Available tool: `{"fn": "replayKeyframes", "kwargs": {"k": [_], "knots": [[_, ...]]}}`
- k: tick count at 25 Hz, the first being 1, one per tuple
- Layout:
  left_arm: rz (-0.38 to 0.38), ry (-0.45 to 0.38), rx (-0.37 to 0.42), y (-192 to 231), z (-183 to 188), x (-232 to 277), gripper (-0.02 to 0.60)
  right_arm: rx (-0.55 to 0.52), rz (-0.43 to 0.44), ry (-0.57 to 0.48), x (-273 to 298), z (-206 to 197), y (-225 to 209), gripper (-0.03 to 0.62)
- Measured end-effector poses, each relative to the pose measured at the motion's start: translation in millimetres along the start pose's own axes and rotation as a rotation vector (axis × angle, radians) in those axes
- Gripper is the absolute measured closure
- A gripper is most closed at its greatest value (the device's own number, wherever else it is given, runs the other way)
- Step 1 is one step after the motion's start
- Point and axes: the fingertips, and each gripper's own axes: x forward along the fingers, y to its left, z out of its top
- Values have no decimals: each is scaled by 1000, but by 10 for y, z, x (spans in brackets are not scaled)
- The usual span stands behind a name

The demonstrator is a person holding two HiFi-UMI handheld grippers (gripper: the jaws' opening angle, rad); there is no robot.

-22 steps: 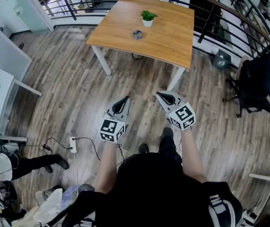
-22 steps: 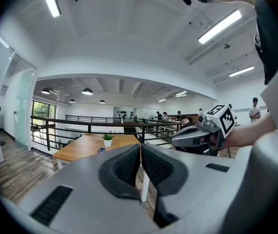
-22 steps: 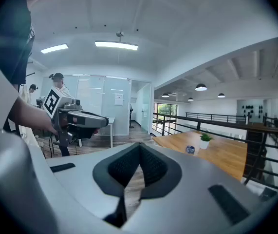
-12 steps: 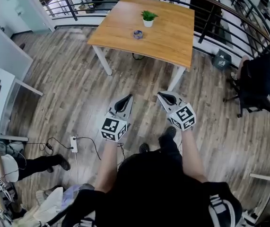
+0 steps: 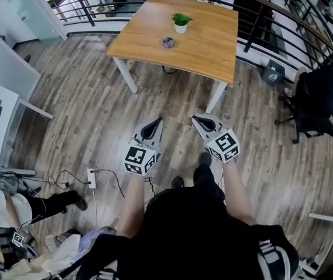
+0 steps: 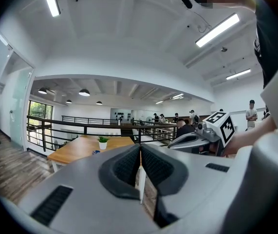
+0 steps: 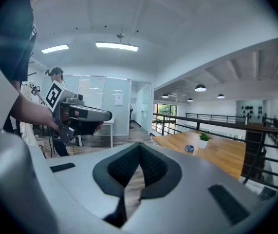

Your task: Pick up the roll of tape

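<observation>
Left gripper view: our left gripper [image 6: 140,150] has its jaws pressed together on nothing.
Right gripper view: our right gripper [image 7: 139,150] is likewise closed and empty.
Why: we judge both are merely carried, since we stand well short of the table [image 5: 213,45].
Roll of tape [image 5: 168,42]: on the table, near the plant [image 5: 181,22], untouched.

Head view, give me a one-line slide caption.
Left gripper and right gripper, both shut and empty, held short of the wooden table with the roll of tape.
</observation>
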Motion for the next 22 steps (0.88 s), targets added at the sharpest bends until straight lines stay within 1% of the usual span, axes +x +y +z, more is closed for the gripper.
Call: {"fn": "replayKeyframes", "kwargs": {"k": [5,9,10,13,15,16,17,18,20,22], "knots": [[1,3,0,-4,6,61,557,-1,0,4,-43,21,-42,586],[6,0,8,-17,-7,99,555,-24,-15,31,-38,-55,-85,585],[5,0,13,-17,-11,106,555,-28,-12,32,-26,-57,-92,555],[7,-2,18,11,-31,107,555,-33,-8,18,8,-28,-97,511],[15,-10,13,48,-28,97,548,-34,-14,8,25,-10,-95,465],[18,-11,10,64,-25,96,512,-36,-16,6,36,-3,-92,447],[17,-8,8,73,-26,98,455,-37,-19,6,47,-1,-89,420],[15,-2,9,75,-31,100,424,-38,-22,6,54,-9,-86,387],[16,7,16,79,-44,93,407,-35,-38,0,61,-29,-96,334],[20,13,24,100,-55,84,370,-24,-67,-17,69,-2,-135,268]]}}
